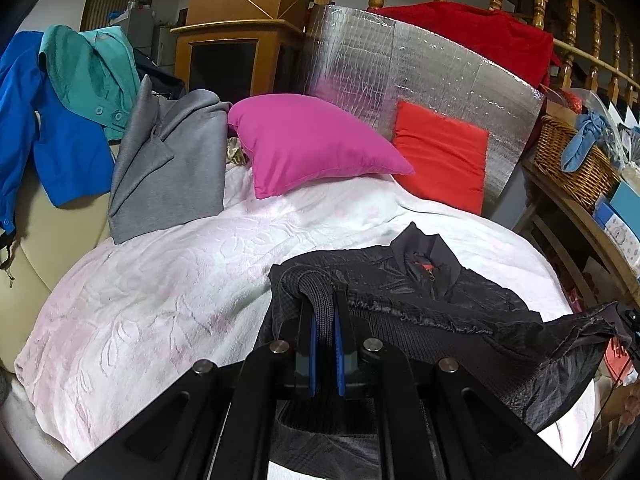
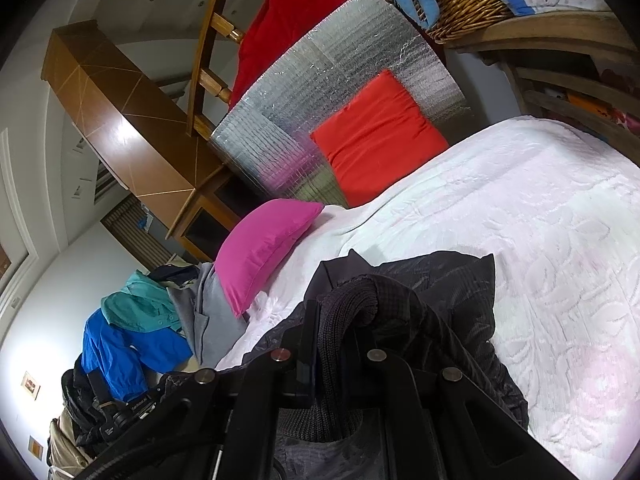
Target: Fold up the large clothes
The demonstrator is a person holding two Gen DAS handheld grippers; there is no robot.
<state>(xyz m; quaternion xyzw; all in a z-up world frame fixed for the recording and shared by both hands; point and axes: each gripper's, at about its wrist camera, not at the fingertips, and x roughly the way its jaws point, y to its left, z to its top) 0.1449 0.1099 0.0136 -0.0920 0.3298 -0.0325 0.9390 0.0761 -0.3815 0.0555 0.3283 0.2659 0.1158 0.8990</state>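
Observation:
A dark grey quilted jacket [image 1: 432, 304] with a red zip pull at the collar lies on the white bedspread [image 1: 168, 280]. My left gripper [image 1: 325, 300] is shut on the jacket's ribbed knit hem, held up off the bed. My right gripper [image 2: 334, 320] is shut on another ribbed knit part of the same jacket [image 2: 448, 308], also lifted. The rest of the jacket drapes down between them onto the bedspread [image 2: 540, 220].
A pink pillow [image 1: 312, 144] and an orange cushion [image 1: 444, 156] lean at the bed's head against a silver foil sheet [image 1: 400, 64]. Grey [image 1: 172, 172], teal [image 1: 88, 68] and blue [image 1: 52, 136] garments pile at the left. A wicker basket [image 1: 576, 160] stands on the shelf at the right.

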